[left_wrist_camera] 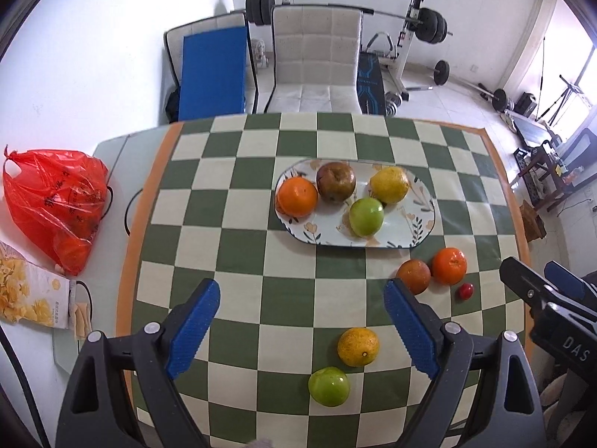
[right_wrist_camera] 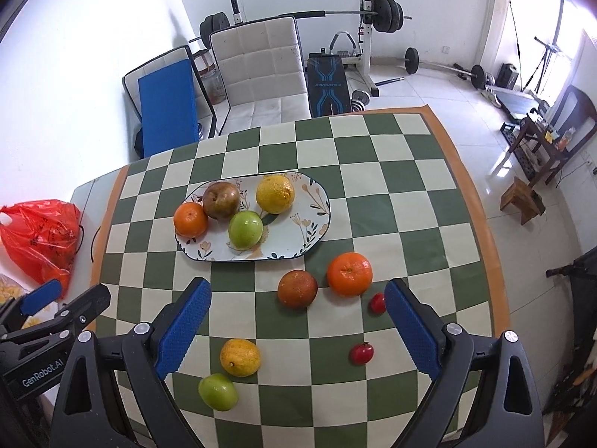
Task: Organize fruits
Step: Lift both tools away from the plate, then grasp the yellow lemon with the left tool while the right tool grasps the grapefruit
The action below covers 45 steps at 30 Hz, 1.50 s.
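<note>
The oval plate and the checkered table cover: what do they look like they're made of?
Oval plate: likely glazed ceramic; glossy white surface with a printed floral pattern and a thin dark rim, though melamine can't be ruled out. Checkered table cover: looks like a thin vinyl or oilcloth sheet; it lies smooth and flat with a faint sheen, printed green and cream squares and an orange border.

Open checkered cloth (right_wrist_camera: pixel 406 201) right of plate (right_wrist_camera: pixel 317 220); loose fruit just before it.
</note>
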Each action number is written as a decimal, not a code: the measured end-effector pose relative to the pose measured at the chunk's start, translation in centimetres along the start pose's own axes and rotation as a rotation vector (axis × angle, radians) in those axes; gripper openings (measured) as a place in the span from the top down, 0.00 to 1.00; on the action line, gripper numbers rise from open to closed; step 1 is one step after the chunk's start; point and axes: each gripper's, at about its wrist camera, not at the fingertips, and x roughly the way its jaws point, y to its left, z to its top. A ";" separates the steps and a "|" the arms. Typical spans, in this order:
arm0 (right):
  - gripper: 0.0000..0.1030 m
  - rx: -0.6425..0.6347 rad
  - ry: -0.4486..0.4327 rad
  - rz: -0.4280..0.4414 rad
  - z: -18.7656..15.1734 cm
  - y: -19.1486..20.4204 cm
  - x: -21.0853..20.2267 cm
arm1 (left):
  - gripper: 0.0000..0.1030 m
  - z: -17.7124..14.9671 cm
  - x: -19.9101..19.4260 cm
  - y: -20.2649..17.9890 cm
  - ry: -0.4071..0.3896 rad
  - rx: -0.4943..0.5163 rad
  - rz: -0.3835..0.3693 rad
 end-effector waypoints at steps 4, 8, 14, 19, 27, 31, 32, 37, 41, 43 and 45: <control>0.07 0.035 0.053 0.045 0.1 -1.2 1.9 | 0.00 -0.8 5.0 -0.6 0.167 -0.002 -0.087; 0.08 0.088 0.141 0.077 -0.7 -3.4 5.4 | 0.00 -3.1 10.8 -3.0 0.354 0.047 -0.102; 0.32 0.098 0.252 0.112 -1.8 -5.2 10.4 | 0.00 -6.2 17.0 -6.5 0.503 0.116 -0.068; 0.32 0.104 0.306 0.128 -2.0 -5.7 12.9 | 0.01 -8.3 20.5 -7.9 0.601 0.159 -0.050; 0.32 0.107 0.380 0.163 -1.5 -4.8 17.0 | 0.45 -7.7 20.1 -5.4 0.552 0.095 -0.040; 0.32 0.106 0.424 0.185 -1.2 -3.3 19.7 | 0.45 -6.9 20.2 -2.6 0.549 0.010 -0.030; 0.32 0.105 0.435 0.181 -1.1 -2.9 20.5 | 0.45 -6.9 20.2 -2.2 0.552 -0.005 -0.032; 0.39 0.082 0.487 0.148 -1.3 -1.3 24.1 | 0.45 -7.4 20.6 -0.5 0.569 -0.065 -0.049; 0.44 0.017 0.504 0.146 -2.0 -0.5 24.1 | 0.45 -8.1 20.3 0.0 0.570 -0.081 -0.067; 0.44 -0.027 0.531 0.173 -2.9 0.0 23.5 | 0.45 -8.2 20.3 0.3 0.567 -0.079 -0.067; 0.44 -0.068 0.560 0.178 -4.1 0.4 23.0 | 0.45 -8.5 20.2 0.3 0.565 -0.075 -0.065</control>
